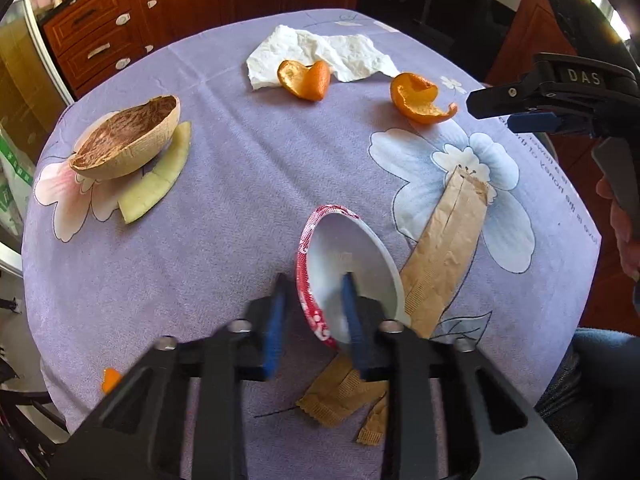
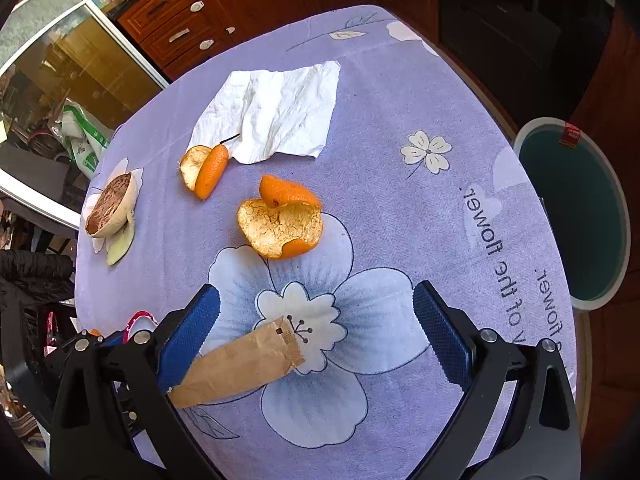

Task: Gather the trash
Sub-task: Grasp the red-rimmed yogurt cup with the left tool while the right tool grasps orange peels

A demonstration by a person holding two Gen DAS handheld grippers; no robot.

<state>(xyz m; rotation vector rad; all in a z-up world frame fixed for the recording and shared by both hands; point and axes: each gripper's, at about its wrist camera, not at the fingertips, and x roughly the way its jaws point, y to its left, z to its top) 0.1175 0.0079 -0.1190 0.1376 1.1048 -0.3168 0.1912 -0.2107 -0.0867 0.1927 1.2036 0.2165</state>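
Note:
A red-and-white paper cup (image 1: pixel 352 264) lies on its side near the table's front edge. My left gripper (image 1: pixel 314 320) straddles the cup's left wall, one blue pad outside and one inside; the fingers are blurred and a small gap shows beside the wall. A brown paper wrapper (image 1: pixel 444 252) lies just right of the cup. My right gripper (image 2: pixel 316 328) stands open over that wrapper's (image 2: pixel 240 364) torn end, holding nothing. Two orange peels (image 2: pixel 204 170) (image 2: pixel 280 224) and a crumpled white napkin (image 2: pixel 272 112) lie farther back.
A brown half shell (image 1: pixel 128 140) rests on a pale rind strip (image 1: pixel 160 184) at the left. Torn brown paper bits (image 1: pixel 340 396) lie under my left gripper. A round bin with a teal liner (image 2: pixel 576 216) stands on the floor off the table's right edge. Wooden cabinets stand behind.

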